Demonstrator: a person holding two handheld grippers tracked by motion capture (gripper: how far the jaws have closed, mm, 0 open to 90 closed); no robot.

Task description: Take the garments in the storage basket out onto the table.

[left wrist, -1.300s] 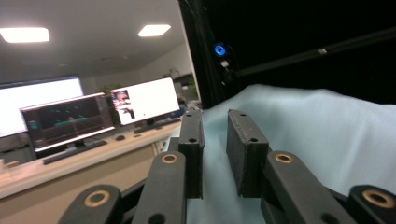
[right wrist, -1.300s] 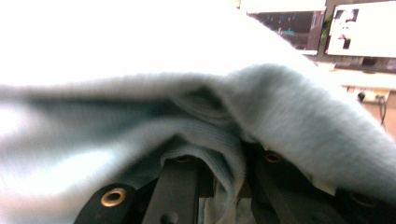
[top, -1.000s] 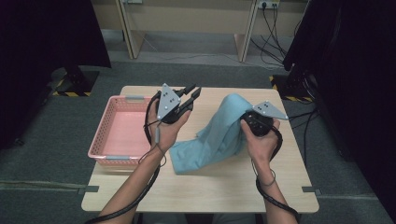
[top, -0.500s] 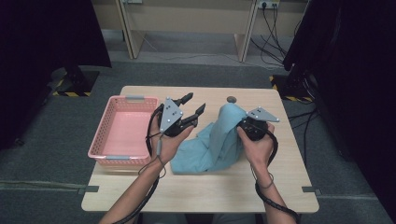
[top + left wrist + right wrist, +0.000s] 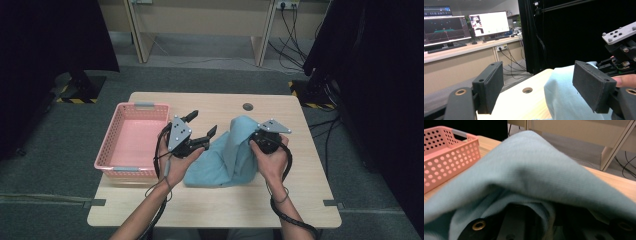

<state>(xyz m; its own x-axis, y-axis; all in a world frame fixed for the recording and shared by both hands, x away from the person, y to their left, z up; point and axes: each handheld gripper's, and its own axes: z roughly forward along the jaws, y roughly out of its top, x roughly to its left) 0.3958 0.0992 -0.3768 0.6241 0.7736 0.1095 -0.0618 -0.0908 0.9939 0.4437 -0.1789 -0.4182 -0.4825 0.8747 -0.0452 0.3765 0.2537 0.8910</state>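
Observation:
A light blue cloth (image 5: 226, 161) lies bunched on the wooden table (image 5: 210, 205), pulled up into a peak at its right side. My right gripper (image 5: 254, 141) holds that peak; its jaws are buried under the fabric. In the right gripper view the cloth (image 5: 529, 167) drapes over both jaws, which sit close together on it. My left gripper (image 5: 202, 123) stands open just left of the cloth, nothing between its fingers. In the left gripper view its gripper (image 5: 540, 87) frames the cloth (image 5: 564, 100), with the right gripper's body (image 5: 621, 50) beyond.
A pink perforated basket (image 5: 135, 106) stands on the table's left part, its wall (image 5: 449, 152) close to the cloth. A round cable hole (image 5: 247, 106) lies near the far table edge. Dark curtains hang at both sides, and cables run across the floor behind.
The right gripper has come down and toward me with the cloth, so the raised peak is lower. The left gripper has dropped lower and shifted right, close to the cloth's left edge.

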